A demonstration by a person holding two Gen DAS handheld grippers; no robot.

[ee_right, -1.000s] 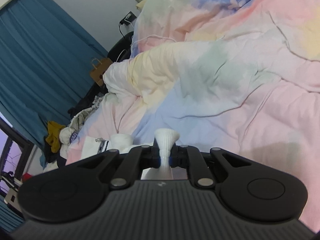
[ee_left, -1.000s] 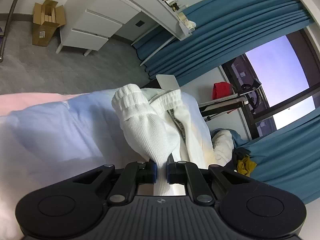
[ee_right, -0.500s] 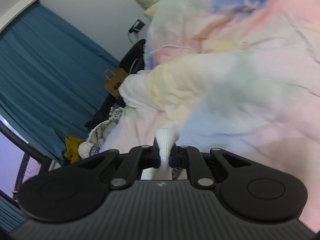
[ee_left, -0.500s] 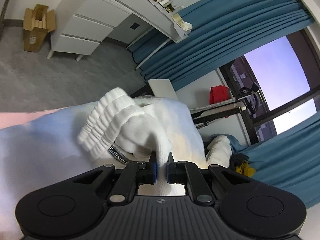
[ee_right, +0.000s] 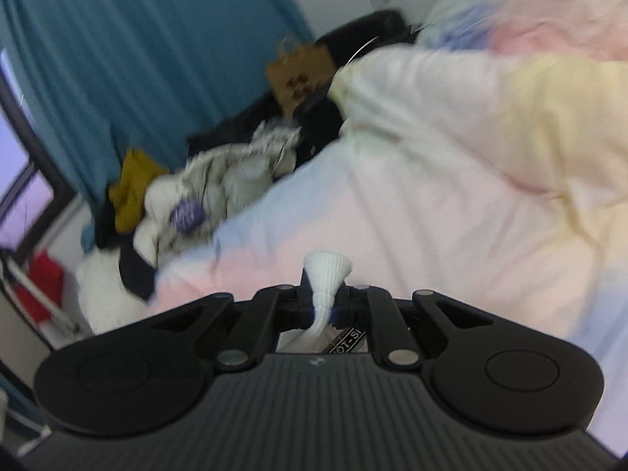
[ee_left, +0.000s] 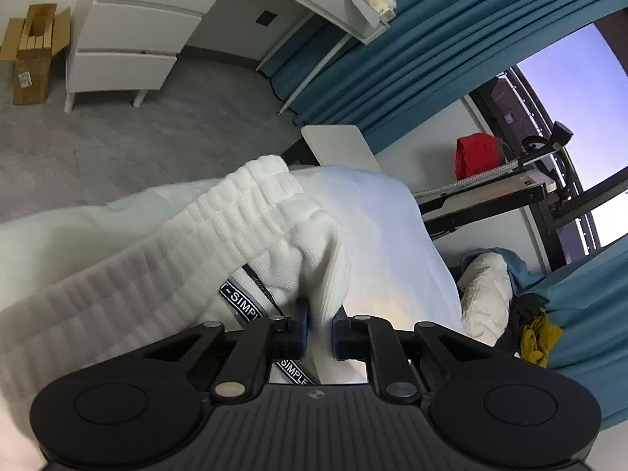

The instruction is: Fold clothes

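A white knit garment [ee_left: 251, 235] with ribbed cuffs and a black "SIMPLE" zip tape [ee_left: 239, 300] fills the middle of the left wrist view, bunched and lifted over the bed. My left gripper [ee_left: 320, 327] is shut on a fold of it. In the right wrist view my right gripper [ee_right: 325, 306] is shut on a pinch of the same white knit garment [ee_right: 327, 271], which sticks up between the jaws; most of the garment is hidden under the gripper body.
A pastel quilt [ee_right: 471, 180] covers the bed. A pile of clothes [ee_right: 219, 180] and a brown paper bag [ee_right: 302, 74] lie beside it by the blue curtain [ee_right: 137, 59]. A white drawer unit [ee_left: 129, 43], a cardboard box [ee_left: 31, 55] and grey floor [ee_left: 117, 149] lie beyond the bed's edge.
Both grippers have swung while holding the garment. The cuffed sleeve has moved left and nearer the left camera. The right view has turned toward the curtain and clothes pile, and is blurred.
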